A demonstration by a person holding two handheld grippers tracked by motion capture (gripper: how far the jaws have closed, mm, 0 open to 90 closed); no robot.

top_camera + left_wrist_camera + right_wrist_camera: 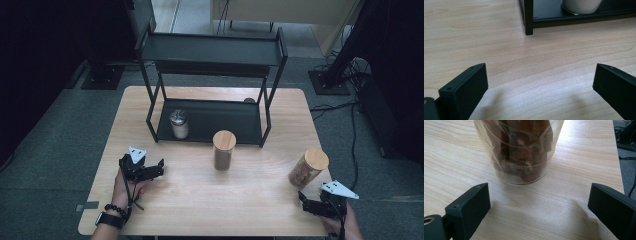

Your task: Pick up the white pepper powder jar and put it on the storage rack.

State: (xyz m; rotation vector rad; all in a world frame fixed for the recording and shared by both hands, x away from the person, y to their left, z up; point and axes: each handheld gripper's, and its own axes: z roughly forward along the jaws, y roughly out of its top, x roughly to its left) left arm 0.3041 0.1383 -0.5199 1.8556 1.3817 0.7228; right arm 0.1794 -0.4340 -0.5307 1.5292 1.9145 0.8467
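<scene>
**Jar Positions, Work Surface and Clearances**

The jar with dried contents [307, 168] is located near the right edge of the wooden table [200, 200], standing on the surface with its wooden lid on. In the right gripper view, the clear glass wall of this jar [520, 152] is seen just ahead of the jaws, apart from them. The right gripper [311, 205] is held at the near right corner of the table; its jaws are spread wide with nothing between them.

The left gripper [159, 169] is positioned near the left front of the table, jaws likewise spread wide over bare wood [539, 75], nothing grasped.

A second wooden-lidded jar [223, 150] is placed near the table centre, just in front of the black two-tier shelf [210, 50]. A metal-lidded jar [178, 124] is set on the left part of the lower tier.

The tabletop is of light wood grain with rounded corners. Open surface is available between the two grippers along the front half. A grey carpeted floor [65, 130] surrounds the table; cables [350, 107] and stand bases [102, 77] are located at the far sides.
</scene>
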